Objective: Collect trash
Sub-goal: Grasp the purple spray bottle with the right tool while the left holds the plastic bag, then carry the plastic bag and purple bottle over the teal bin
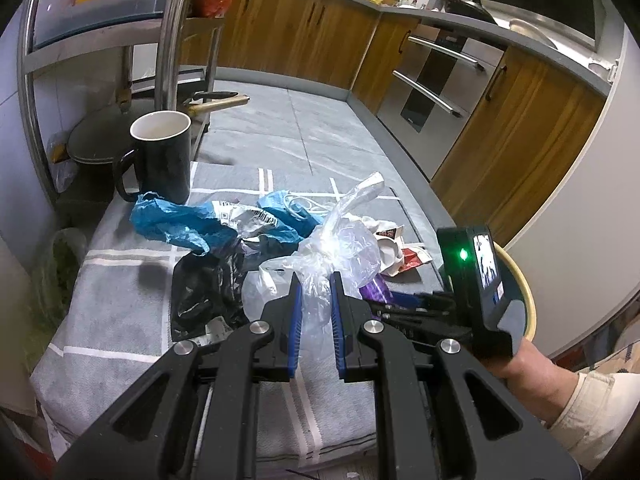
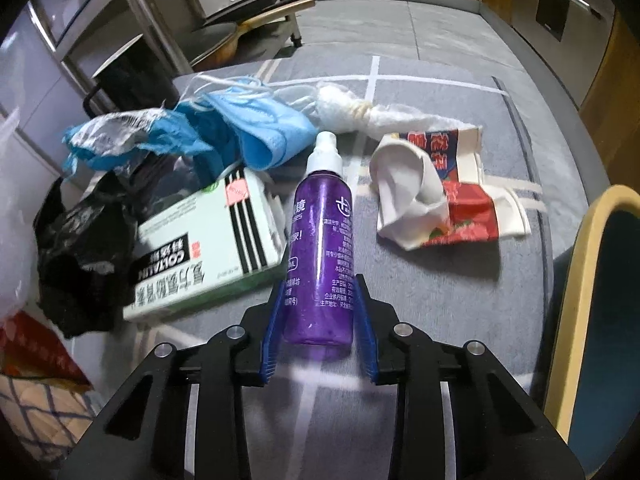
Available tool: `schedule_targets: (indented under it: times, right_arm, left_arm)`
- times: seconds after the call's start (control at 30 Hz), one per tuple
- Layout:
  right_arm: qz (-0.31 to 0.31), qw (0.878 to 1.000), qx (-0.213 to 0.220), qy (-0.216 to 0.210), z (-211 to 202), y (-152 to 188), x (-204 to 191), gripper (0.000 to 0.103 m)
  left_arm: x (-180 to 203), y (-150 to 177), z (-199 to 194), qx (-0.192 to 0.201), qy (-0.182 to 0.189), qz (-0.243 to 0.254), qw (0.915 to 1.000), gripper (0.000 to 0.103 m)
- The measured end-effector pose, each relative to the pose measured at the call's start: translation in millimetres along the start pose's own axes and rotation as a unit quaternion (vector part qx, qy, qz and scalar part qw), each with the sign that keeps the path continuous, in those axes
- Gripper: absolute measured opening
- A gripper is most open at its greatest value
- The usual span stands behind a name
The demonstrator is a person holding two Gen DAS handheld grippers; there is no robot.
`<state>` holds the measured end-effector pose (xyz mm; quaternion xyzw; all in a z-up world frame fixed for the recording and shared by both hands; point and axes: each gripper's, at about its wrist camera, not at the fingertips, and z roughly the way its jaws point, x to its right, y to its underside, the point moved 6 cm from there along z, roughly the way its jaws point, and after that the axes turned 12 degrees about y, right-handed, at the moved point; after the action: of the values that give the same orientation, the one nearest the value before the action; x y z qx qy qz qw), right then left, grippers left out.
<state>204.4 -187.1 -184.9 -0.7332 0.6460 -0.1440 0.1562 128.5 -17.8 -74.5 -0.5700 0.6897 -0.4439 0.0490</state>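
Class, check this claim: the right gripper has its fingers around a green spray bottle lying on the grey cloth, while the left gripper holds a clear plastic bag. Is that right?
Not quite: the spray bottle is purple, not green, as the right wrist view shows. The rest holds: the right gripper has its fingers around it on the grey cloth, and the left gripper holds the clear plastic bag.

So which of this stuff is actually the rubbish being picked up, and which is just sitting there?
Rubbish for the job:
clear plastic bag between the left gripper jaws
purple spray bottle between the right gripper jaws
blue face mask
black bag
medicine box
crumpled paper cup

Just lying about:
black mug
metal rack
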Motion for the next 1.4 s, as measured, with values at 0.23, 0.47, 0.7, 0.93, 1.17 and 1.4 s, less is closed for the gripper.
schedule_targets:
  times: [0.23, 0.47, 0.7, 0.93, 1.17, 1.4]
  right_arm:
    - [-0.006, 1.000, -0.012, 0.011, -11.2, 24.8, 3.8, 0.035]
    - [-0.012, 0.999, -0.019, 0.029, -18.1, 37.3, 7.9, 0.037]
    - [-0.010, 0.999, -0.006, 0.042, -10.9, 25.8, 8.3, 0.049]
    - [-0.008, 1.000, -0.006, 0.025, -11.9, 25.8, 8.3, 0.034]
    - [-0.013, 1.000, 0.005, 0.014, -32.5, 37.8, 6.8, 0.034]
    - [-0.002, 0.999, 0.043, 0.006, -73.7, 40.4, 19.5, 0.034]
  left_arm:
    - [5.5, -1.8, -1.6, 0.002, 0.009, -0.004, 0.9999, 0.012]
    - [6.5, -1.6, -2.0, 0.001, 0.012, -0.007, 0.9999, 0.013]
    - [-0.2, 1.4, 0.6, -0.005, 0.011, -0.014, 0.9998, 0.013]
    - [-1.1, 2.1, 6.5, -0.008, 0.011, -0.022, 0.9997, 0.013]
    - [13.8, -2.7, 15.4, -0.009, 0.020, -0.016, 0.9996, 0.013]
    - [33.8, -6.8, 26.5, -0.012, 0.034, -0.011, 0.9993, 0.013]
